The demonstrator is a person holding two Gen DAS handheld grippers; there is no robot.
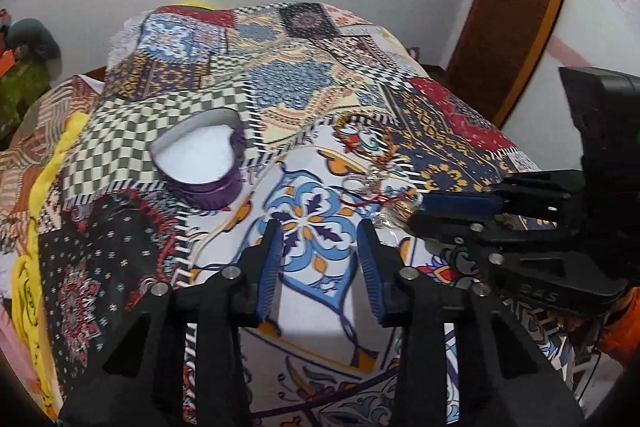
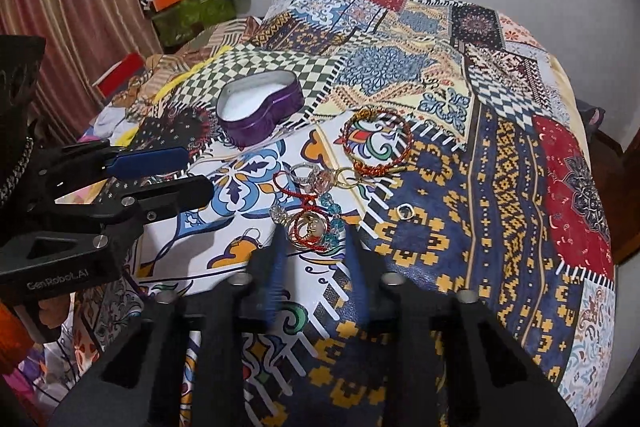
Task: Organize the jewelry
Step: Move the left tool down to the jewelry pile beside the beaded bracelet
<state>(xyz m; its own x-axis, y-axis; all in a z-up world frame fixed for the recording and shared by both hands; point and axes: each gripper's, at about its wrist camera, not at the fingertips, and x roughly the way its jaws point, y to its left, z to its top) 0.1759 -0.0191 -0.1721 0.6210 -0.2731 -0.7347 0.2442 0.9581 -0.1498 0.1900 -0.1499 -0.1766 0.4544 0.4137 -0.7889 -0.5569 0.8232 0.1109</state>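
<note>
Right gripper (image 2: 314,239) open over the ring pile (image 2: 312,227): light, slippery, tangled; pinch 1 ring's band. Left gripper (image 1: 318,239) open, empty. Tin (image 2: 260,111) waits.

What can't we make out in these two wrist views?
- Jewelry pile, right wrist: near edge hidden behind the blurred right claw; tangled pieces can't be counted.
- Same pile, left wrist: mostly blocked by the right claw.
- Purple heart-shaped tin: white interior washed out; contents unreadable in both views.
</note>
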